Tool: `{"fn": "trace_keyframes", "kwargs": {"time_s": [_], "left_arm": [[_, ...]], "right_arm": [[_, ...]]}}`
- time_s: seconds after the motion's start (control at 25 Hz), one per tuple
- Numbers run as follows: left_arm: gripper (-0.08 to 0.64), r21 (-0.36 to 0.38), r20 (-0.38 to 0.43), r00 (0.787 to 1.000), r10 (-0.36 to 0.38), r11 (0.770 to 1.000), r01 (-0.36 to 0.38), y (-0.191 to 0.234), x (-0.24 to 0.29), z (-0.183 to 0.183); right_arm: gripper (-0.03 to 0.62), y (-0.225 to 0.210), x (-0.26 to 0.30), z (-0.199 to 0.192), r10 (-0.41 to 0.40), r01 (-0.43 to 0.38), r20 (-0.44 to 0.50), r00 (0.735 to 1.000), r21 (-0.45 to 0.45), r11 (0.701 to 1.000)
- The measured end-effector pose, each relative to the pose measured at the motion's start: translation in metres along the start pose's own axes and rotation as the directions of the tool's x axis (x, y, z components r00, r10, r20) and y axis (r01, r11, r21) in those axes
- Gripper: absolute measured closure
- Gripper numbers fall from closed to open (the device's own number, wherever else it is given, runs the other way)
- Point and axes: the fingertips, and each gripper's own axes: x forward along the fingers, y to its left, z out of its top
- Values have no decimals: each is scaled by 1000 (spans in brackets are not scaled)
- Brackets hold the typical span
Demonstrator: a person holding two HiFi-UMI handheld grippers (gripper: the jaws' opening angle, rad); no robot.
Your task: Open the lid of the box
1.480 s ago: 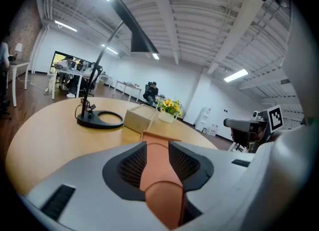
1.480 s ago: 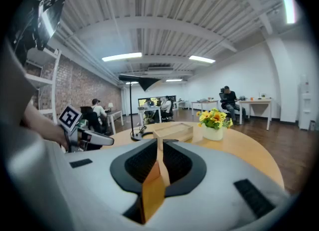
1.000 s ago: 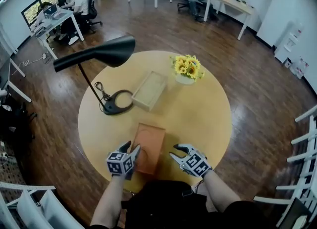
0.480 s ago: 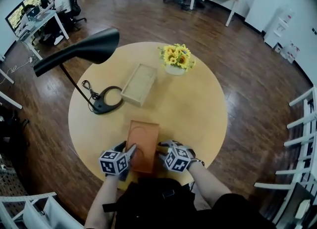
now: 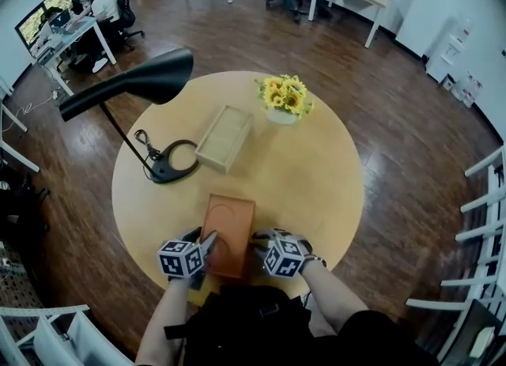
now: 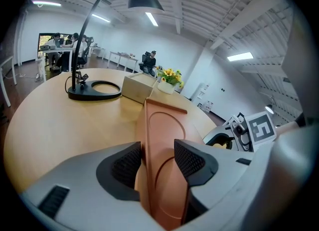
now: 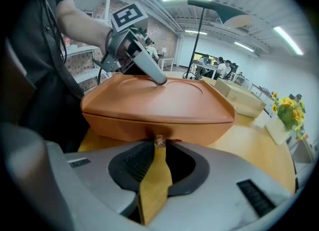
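**Q:** Round yellow counter (image 5: 316, 167) over a dark plank floor (image 5: 395, 119). What lies nearest?

**A:** An orange box (image 5: 229, 230) sits at the near edge between two tongs, its lid (image 7: 159, 98) down. The left tongs (image 5: 207, 242) clamp its near left edge, one pad on top and one on the side wall. The right tongs (image 5: 257, 239) are pinched almost together on a small shiny clasp (image 7: 159, 140) on the box's right side.

**Q:** And farther back?

**A:** A black lamp base (image 5: 175, 160), then a pale wooden tray (image 5: 225, 137), then sunflowers (image 5: 285, 94).

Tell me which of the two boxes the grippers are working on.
The orange box nearest the person: left gripper grips its side, right gripper pinches its clasp. The pale wooden box sits untouched.
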Motion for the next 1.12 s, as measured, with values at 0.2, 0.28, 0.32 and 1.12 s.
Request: {"fn": "trace_keyframes", "kwargs": {"time_s": [0.2, 0.28, 0.32, 1.12], "left_arm": [[359, -13, 3, 1000, 18, 1000, -18, 2, -1, 0], [359, -18, 6, 1000, 24, 1000, -24, 4, -1, 0], [359, -20, 8, 1000, 26, 999, -25, 4, -1, 0], [355, -56, 36, 999, 34, 998, -32, 8, 1, -2]], "right_arm": [[517, -3, -19, -27, -12, 12, -16, 1000, 23, 1000], [517, -3, -28, -42, -23, 24, -28, 999, 40, 999], [517, -3, -31, -52, -29, 31, -34, 999, 51, 998], [478, -10, -52, -115, -108, 127, -106, 989, 203, 971]]}}
